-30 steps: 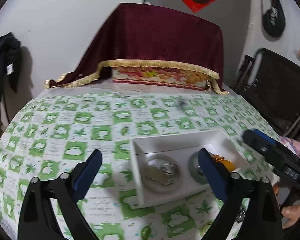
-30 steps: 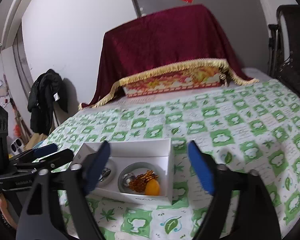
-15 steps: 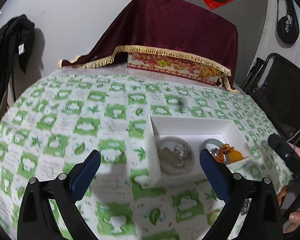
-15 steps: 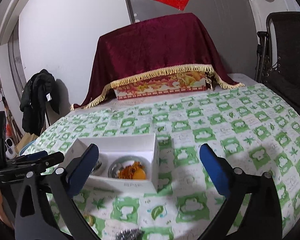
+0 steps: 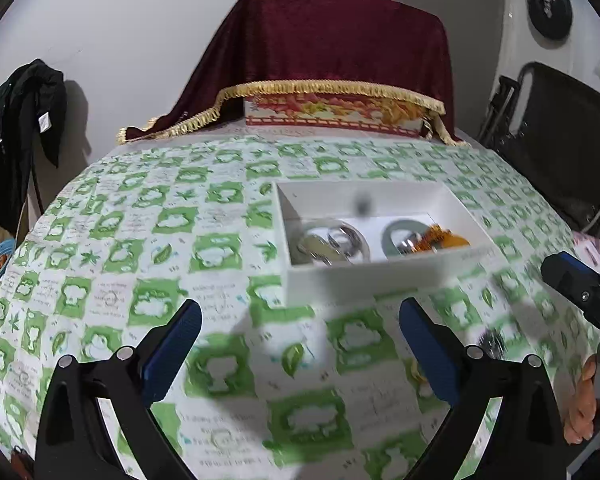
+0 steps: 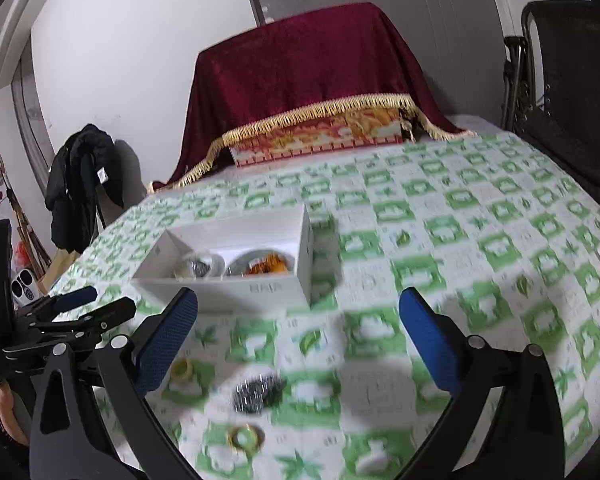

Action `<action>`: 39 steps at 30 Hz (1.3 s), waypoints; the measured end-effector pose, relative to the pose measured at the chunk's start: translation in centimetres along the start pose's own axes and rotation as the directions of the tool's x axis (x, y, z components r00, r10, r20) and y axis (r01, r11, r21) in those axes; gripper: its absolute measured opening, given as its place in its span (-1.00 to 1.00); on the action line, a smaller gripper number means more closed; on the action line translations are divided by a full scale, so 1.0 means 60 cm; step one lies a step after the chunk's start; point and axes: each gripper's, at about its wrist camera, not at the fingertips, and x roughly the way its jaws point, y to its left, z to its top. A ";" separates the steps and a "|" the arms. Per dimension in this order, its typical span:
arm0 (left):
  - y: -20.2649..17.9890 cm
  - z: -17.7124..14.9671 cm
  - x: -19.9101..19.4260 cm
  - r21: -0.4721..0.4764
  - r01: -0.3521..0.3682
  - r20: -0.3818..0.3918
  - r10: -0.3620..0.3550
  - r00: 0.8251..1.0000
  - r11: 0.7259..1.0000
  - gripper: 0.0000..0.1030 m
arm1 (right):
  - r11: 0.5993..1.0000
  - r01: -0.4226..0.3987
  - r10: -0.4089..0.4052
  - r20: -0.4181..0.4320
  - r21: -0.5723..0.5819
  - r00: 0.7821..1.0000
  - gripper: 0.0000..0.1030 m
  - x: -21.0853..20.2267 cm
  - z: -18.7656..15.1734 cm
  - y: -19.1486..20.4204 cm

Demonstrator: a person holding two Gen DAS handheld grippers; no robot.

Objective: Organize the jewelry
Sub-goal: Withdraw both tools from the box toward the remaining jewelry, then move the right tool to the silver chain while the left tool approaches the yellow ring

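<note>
Both grippers empty. Left gripper has jaws spread wide over bare tablecloth. Right gripper also spread wide, nothing between the pads.

White box sits mid-table, already holding two dishes with silver pieces and an orange-gold item. Loose pieces lie on the cloth on the near side of the box, in the right wrist view: a pale ring, a silver glittery bundle, a gold ring. Blurred, so detail is poor.

Handling guess: all light and small. Rings are stiff, smooth, likely slippery and lie flat, so pinch across the rim from above. The bundle looks soft and chain-like, may droop or snag; grab its middle.

Versus a second ago: both views have pulled back from the box, which now sits farther up the frame. The loose pieces have come into the right view. Right jaws have just been opening, nothing in them. Left jaws look unchanged.
</note>
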 end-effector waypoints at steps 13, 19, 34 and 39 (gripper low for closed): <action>-0.075 -0.035 0.020 0.189 0.073 -0.085 -0.058 0.995 0.979 0.93 | 0.999 0.024 -0.022 -0.049 0.041 0.999 0.91 0.002 -0.010 -0.016; -0.105 -0.040 0.048 0.270 0.034 -0.131 0.002 0.991 0.962 0.93 | 0.999 0.027 -0.025 -0.057 0.029 0.998 0.91 0.006 -0.009 -0.011; 0.089 -0.032 0.048 -0.097 -0.156 -0.213 0.132 0.968 0.983 0.93 | 1.000 0.025 -0.024 -0.061 0.010 0.998 0.91 0.007 -0.008 -0.012; 0.083 -0.037 0.038 -0.077 -0.177 -0.209 0.158 0.965 0.981 0.93 | 0.997 0.020 -0.025 -0.072 -0.076 0.997 0.91 0.007 -0.018 0.014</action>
